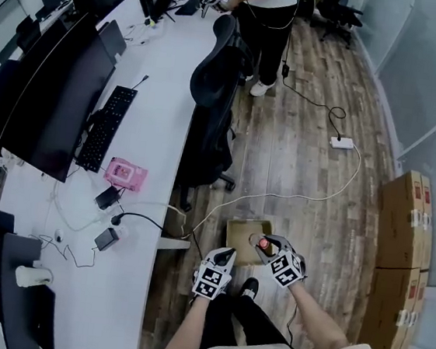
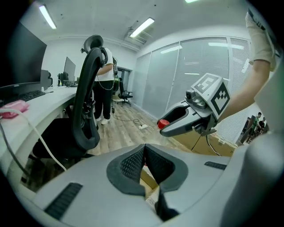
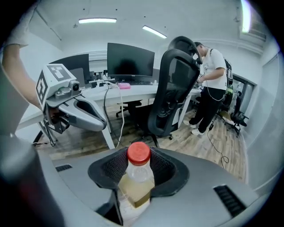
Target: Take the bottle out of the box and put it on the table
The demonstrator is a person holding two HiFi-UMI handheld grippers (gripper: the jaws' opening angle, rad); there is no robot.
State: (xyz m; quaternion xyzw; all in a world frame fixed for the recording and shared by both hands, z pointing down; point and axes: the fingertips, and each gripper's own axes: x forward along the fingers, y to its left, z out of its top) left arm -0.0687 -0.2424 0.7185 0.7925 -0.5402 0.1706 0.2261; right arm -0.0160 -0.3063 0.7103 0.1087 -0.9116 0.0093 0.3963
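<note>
While the right gripper (image 1: 266, 246) clamps it just under the cap, the one clear plastic bottle (image 3: 136, 177), with its red cap and pale yellow liquid, hangs in the air straight above the open brown cardboard box (image 1: 229, 234) on the wood floor. It is out of the box and not on the desk. In the right gripper view both pads press on its neck, and the bottle holds the jaws apart.

Just left of the box, the left gripper (image 1: 228, 254) sits level with its partner, jaws pinched together with nothing in them. So that's two grippers, one loaded and one empty.

Left of the box and running on beyond it is the single long white desk (image 1: 165, 86), carrying one black keyboard (image 1: 106, 127) and one small pink box (image 1: 126, 173). One black office chair (image 1: 212, 107) stands beyond the box, against the desk edge. Further beyond the box, one white power strip (image 1: 342, 142) lies on the floor, and one person in a white top (image 1: 265, 11) stands at the desk's far end. Right of the box is a stack of closed brown cartons (image 1: 401, 230).
</note>
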